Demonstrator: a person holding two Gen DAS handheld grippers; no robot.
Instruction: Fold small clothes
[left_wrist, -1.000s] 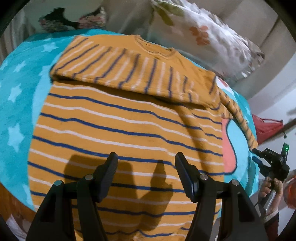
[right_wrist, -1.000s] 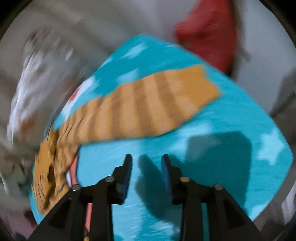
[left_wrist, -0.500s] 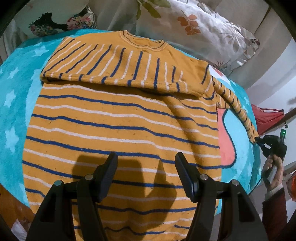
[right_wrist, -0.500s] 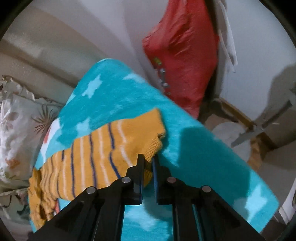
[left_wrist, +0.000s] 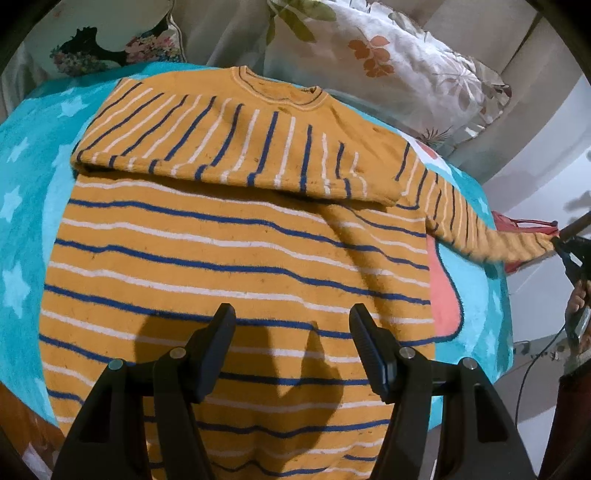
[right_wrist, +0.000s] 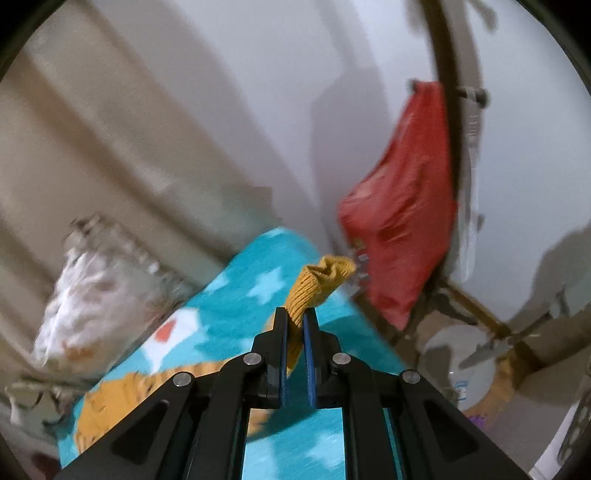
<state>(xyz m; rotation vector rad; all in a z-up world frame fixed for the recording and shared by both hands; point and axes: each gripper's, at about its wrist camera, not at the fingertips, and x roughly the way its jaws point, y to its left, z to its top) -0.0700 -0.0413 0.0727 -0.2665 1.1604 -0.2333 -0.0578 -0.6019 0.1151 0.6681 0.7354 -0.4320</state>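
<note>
An orange sweater (left_wrist: 236, 243) with blue and white stripes lies flat on a turquoise star blanket (left_wrist: 26, 184). One sleeve is folded across its chest below the collar. My left gripper (left_wrist: 291, 328) is open and empty, hovering over the sweater's lower body. The other sleeve (left_wrist: 480, 236) stretches to the right, lifted off the blanket. My right gripper (right_wrist: 295, 325) is shut on that sleeve's cuff (right_wrist: 321, 280), which sticks up between the pads; it also shows at the right edge of the left wrist view (left_wrist: 569, 251).
Floral pillows (left_wrist: 388, 62) lie behind the sweater against a beige headboard. A red bag (right_wrist: 402, 236) hangs on the wall past the bed's corner. The blanket edge (left_wrist: 502, 332) drops off at the right. A pale bucket (right_wrist: 458, 369) stands on the floor.
My right gripper closed on the sleeve cuff and lifted it up off the blanket, pulling the sleeve out to the right. My left gripper drew back slightly and stays open.
</note>
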